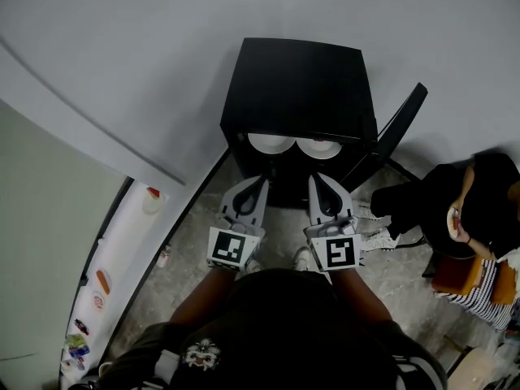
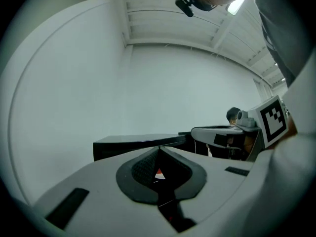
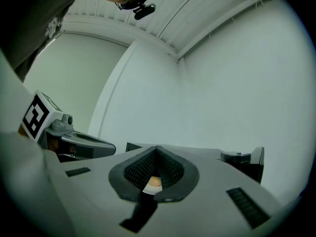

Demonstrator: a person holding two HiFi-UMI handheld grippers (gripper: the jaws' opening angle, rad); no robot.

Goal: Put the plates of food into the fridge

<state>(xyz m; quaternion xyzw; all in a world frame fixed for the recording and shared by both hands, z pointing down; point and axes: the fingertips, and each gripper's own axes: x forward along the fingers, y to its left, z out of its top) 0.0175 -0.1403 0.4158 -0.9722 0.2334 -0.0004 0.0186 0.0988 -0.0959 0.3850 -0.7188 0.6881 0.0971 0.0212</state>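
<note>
Left tongs (image 1: 260, 180) and right tongs (image 1: 319, 177) both clamped tight, empty, just short of fridge (image 1: 301, 88) mouth. Plate (image 1: 269, 143) and second plate (image 1: 320, 147) sit side by side inside, at its front edge. Placing looks done; next: swing door (image 1: 398, 124) closed.

- Seated person (image 1: 479, 205) at rt edge, dark top; white shoes (image 1: 376, 240) on floor.
- Orange thing (image 1: 455, 276) beside them, can't tell what.
- White table (image 1: 122, 246) along left: red-capped cup (image 1: 152, 199), orange item (image 1: 102, 281), colourful bits (image 1: 77, 348).
- Speckled floor (image 1: 191, 246), grey wall (image 1: 122, 47).
- Ceiling beams (image 2: 197, 31), lamp (image 2: 237, 5).
</note>
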